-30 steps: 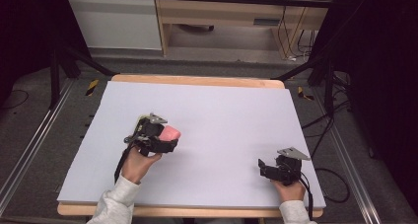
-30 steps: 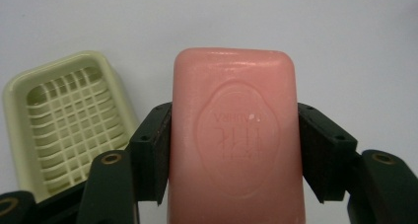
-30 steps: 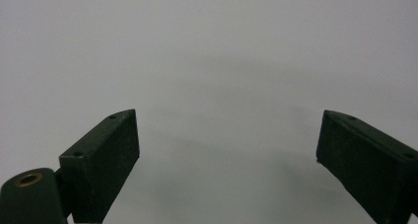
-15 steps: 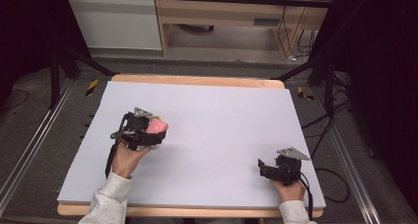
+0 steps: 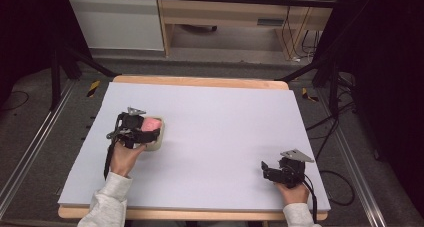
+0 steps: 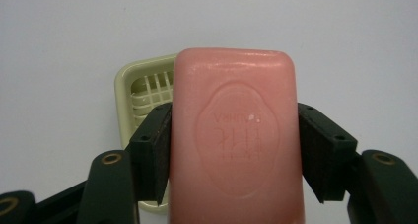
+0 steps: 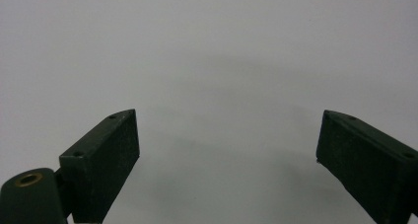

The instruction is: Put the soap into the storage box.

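Observation:
A pink bar of soap (image 6: 236, 135) with an embossed stamp is clamped between the pads of my left gripper (image 6: 234, 155). Behind and below it lies a pale cream soap dish (image 6: 143, 93) with a slotted floor, partly covered by the soap. In the high view the left gripper (image 5: 145, 132) holds the pink soap (image 5: 152, 123) just over the soap dish (image 5: 156, 144) on the left half of the table. My right gripper (image 5: 267, 171) rests near the front right corner, its jaws wide apart; its own view shows the right gripper (image 7: 226, 160) with nothing between the pads.
A white table top (image 5: 220, 122) with a wooden rim carries everything. Black stand legs (image 5: 75, 62) and cables (image 5: 340, 187) lie on the floor around it. A wooden shelf unit (image 5: 225, 12) stands beyond the far edge.
My left hand has carried the soap leftward and slightly down, over the soap dish. The right hand has stayed where it was.

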The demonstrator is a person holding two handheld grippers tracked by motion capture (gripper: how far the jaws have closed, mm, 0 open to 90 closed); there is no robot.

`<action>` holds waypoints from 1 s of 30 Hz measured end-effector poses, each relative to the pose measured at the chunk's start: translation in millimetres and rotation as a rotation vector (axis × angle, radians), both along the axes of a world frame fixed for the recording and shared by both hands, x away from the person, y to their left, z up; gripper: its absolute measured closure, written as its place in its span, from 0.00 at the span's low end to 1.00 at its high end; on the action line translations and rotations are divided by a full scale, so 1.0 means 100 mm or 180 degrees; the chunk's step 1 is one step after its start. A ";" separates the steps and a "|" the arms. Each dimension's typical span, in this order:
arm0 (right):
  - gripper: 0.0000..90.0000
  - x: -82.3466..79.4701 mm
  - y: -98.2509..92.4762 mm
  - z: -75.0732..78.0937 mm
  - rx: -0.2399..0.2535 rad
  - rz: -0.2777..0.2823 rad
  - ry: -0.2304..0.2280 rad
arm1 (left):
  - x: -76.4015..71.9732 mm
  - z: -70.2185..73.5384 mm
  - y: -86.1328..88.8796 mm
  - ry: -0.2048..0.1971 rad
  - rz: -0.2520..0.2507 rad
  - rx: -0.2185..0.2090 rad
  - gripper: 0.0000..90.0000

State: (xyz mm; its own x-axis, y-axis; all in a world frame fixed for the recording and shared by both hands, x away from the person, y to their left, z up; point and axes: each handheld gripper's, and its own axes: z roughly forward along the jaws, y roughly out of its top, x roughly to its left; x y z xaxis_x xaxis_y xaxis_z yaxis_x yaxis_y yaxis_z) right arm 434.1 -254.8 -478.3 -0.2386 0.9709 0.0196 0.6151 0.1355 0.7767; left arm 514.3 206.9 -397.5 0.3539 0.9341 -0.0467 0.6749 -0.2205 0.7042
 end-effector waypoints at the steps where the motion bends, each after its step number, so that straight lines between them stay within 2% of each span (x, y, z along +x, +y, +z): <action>1: 0.11 0.00 0.00 0.00 0.0000 0.0000 0.0000 | 0.01 -0.02 0.01 0.0001 0.0014 0.0003 0.41; 15: 0.11 0.01 0.00 0.00 -0.0031 0.0022 0.0000 | 0.23 -0.14 0.10 0.0080 0.0102 0.0032 0.41; 30: 0.11 0.02 0.01 0.00 -0.0019 0.0037 -0.0004 | 0.32 -0.27 0.13 0.0127 0.0151 0.0044 0.41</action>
State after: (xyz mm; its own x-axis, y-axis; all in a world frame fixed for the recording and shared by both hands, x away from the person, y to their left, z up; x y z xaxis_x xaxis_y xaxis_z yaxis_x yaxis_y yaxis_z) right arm 435.8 -253.8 -478.5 -0.2499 0.9682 0.0136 0.6124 0.1471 0.7767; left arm 545.8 220.0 -424.2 0.3073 0.9505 -0.0469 0.7123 -0.1970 0.6736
